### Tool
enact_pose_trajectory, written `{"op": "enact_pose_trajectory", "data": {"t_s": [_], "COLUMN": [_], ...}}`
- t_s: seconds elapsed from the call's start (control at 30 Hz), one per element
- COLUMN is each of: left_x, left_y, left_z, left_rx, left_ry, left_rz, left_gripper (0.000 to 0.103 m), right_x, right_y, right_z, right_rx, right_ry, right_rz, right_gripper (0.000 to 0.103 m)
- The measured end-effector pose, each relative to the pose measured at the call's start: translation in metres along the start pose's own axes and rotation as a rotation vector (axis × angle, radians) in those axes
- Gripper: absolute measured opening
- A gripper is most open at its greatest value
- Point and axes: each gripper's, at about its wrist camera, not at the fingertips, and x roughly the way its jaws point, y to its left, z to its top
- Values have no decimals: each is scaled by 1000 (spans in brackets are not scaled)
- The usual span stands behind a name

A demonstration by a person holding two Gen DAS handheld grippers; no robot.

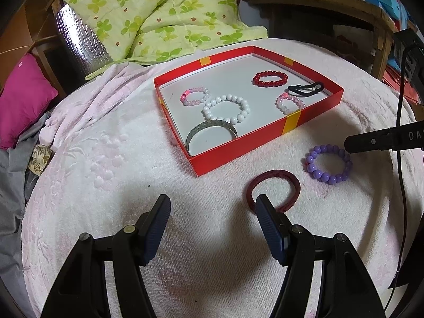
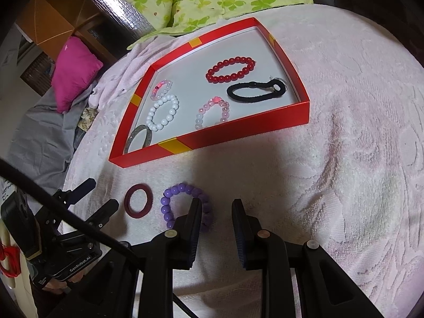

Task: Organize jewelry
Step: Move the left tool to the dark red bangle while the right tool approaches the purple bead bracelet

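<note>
Hovering with jaws apart and empty — both grippers, left gripper (image 1: 213, 206) beside the maroon ring (image 1: 273, 192), right gripper (image 2: 216, 204) beside the purple bracelet (image 2: 172, 204).

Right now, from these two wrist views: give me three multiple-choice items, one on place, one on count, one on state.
1. Where is the purple bead bracelet?
A. in the red box
B. on the towel outside the box
C. on the pink pillow

2. How many items lie in the red box?
A. four
B. six
C. eight

3. How do the left gripper fingers stand?
A. spread, nothing between them
B. clamped on the maroon ring
C. clamped on the box wall

Answers:
1 B: it lies on the towel beside the maroon ring.
2 B: four bead bracelets, one bangle, one black hair tie.
3 A: only bare towel shows in the gap.
</note>
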Motion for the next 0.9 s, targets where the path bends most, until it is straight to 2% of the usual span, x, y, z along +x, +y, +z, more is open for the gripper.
{"op": "enact_pose_trajectory", "data": {"t_s": [0.3, 0.6, 0.9], "left_x": [2, -3, 2], "left_y": [2, -2, -6], "left_z": [0, 2, 1], "left_rx": [-4, -6, -16], "left_ry": [11, -11, 15], "left_rz": [0, -60, -91], "left_gripper": [68, 68, 70], "right_x": [0, -3, 0], "right_y": [-2, -4, 1], "right_z": [0, -1, -4], "right_rx": [3, 1, -22], "right_ry": [0, -5, 3], "right_rz": [0, 2, 2], "right_gripper": [26, 26, 26]}}
